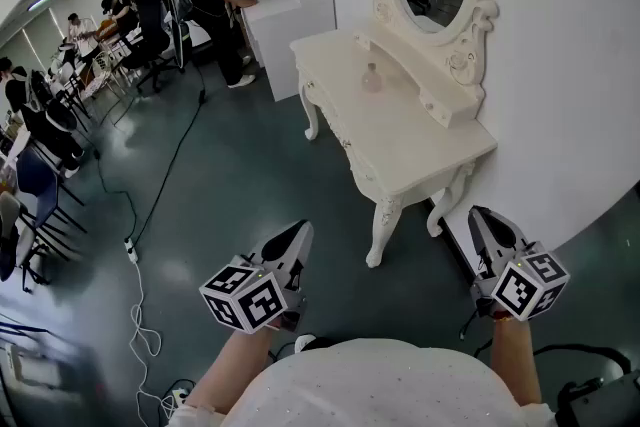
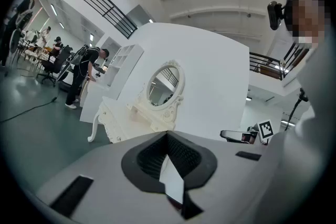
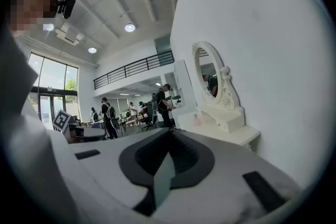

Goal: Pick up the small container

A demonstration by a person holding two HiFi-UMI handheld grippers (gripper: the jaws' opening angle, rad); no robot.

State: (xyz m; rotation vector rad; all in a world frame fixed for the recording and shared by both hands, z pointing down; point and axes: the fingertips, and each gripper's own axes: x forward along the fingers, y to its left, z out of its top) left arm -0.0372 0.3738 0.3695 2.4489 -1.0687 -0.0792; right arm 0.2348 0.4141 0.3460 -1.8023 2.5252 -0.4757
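On the white table [image 1: 420, 150], the small container [image 1: 371, 77] is parked well apart from the left claw [image 1: 297, 235] and right claw [image 1: 484, 219], both pressed together empty, so tbh only the approach seems underway and a claw has to be carried over and spread.

Left gripper [image 1: 298, 233] and right gripper [image 1: 482, 218], jaws together, near level
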